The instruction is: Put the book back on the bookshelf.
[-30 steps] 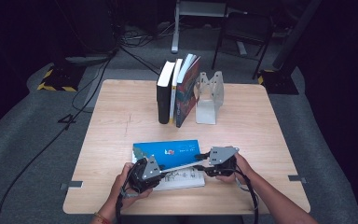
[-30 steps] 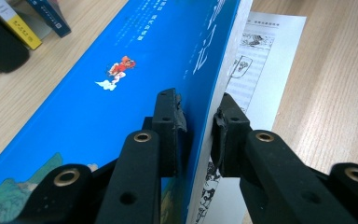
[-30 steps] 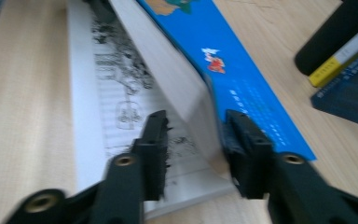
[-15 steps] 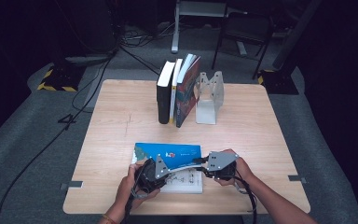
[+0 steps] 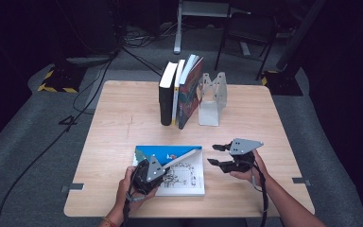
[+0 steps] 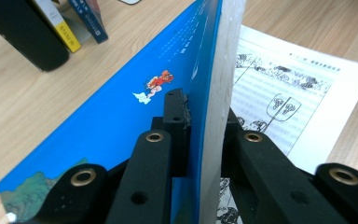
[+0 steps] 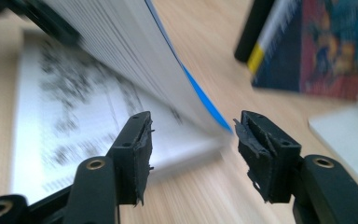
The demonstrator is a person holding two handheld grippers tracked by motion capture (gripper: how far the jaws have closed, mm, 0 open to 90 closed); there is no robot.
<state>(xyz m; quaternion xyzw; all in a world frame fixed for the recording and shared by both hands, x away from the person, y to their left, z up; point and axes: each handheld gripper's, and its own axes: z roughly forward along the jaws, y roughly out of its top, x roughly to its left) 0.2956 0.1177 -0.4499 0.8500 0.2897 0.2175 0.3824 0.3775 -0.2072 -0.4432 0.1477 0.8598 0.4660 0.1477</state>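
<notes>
An open book (image 5: 184,175) with a blue cover (image 5: 168,150) lies near the table's front edge, printed pages showing. My left gripper (image 5: 163,166) is shut on the cover and a thick block of pages (image 6: 221,60), holding them raised at a slant over the open page (image 6: 289,93); its pads (image 6: 176,105) press on both sides. My right gripper (image 5: 212,154) hovers just right of the book. Its jaws have just been opening and nothing is between them. In the right gripper view the lifted page block (image 7: 121,42) lies beyond that gripper (image 7: 193,128).
Three books (image 5: 179,92) stand upright at the back middle of the table (image 5: 123,123), leaning on a grey metal bookend (image 5: 211,101). Bare wood lies to the left and right of the open book. Cables and stands are on the dark floor behind.
My right gripper has come off the book's right edge, moved right and opened. My left gripper keeps its hold on the raised cover and pages, which stand a little steeper.
</notes>
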